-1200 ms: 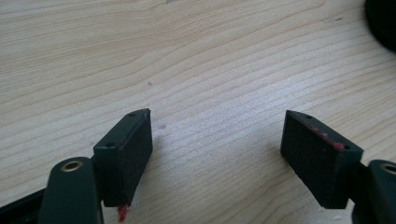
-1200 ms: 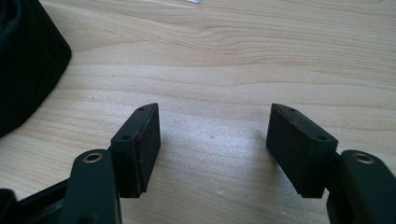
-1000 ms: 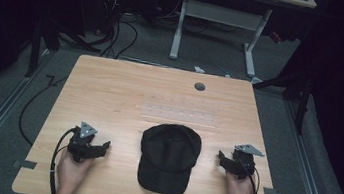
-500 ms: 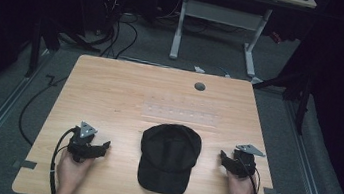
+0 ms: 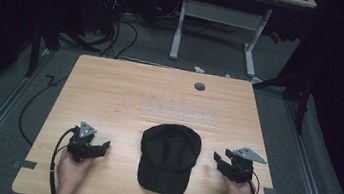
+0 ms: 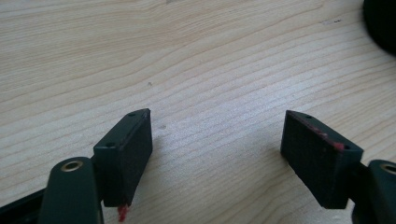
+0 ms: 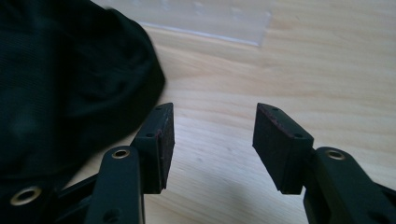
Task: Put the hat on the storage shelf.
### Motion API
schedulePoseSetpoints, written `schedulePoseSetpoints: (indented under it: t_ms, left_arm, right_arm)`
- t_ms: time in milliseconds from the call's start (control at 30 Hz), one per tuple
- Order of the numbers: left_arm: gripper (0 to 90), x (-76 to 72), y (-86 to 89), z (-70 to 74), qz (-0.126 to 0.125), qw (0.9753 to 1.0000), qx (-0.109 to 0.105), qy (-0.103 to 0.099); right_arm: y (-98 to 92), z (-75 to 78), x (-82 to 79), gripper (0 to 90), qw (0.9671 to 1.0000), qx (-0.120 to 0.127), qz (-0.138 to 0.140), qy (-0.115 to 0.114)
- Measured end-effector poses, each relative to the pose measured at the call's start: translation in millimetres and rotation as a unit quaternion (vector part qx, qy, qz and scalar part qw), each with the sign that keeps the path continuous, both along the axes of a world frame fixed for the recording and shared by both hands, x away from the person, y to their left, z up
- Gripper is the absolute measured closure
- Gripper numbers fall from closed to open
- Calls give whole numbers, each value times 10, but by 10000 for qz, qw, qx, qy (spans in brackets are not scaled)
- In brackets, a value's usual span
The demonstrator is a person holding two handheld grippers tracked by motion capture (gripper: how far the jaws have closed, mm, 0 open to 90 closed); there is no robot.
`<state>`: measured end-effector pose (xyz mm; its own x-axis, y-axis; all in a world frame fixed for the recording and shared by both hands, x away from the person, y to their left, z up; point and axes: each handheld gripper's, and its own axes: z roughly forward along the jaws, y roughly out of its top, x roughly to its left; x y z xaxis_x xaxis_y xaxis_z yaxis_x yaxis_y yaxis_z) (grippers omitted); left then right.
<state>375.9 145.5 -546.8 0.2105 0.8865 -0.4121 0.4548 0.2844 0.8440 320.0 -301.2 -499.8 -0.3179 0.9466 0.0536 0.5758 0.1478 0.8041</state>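
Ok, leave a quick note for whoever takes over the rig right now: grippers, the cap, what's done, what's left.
Left hand-held gripper: open, empty, resting on the table left of the black cap.
Right hand-held gripper: open, empty, on the table right of the cap, jaws pointing toward it.
Cap: lies flat at the near middle of the table, brim toward the person, untouched.
Done: nothing yet.
Left: probably bring both grippers in and take hold of the cap.
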Motion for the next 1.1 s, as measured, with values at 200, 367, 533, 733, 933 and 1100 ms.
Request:
schedulePoseSetpoints:
  t_ms: [200,367,533,733,933,1100]
  left_arm:
    - [252,0,-1,0,1,10000,5,-1]
    - [252,0,-2,-1,2,10000,11,-3]
    - [253,1,-5,-1,13,10000,-3,-8]
    - [252,0,-1,0,4,10000,-2,-2]
    - [252,0,-3,0,8,10000,-5,-3]
    - [252,0,-1,0,6,10000,-5,-2]
  right_arm:
    - [150,119,-58,488,9986,15,413,-332]
    - [263,207,-65,467,9973,211,688,-172]
    - [404,232,-21,452,9949,282,965,53]
    - [566,209,123,485,9940,333,1024,213]
    - [635,149,230,541,9941,322,996,291]
    - [658,102,318,631,9929,460,984,494]
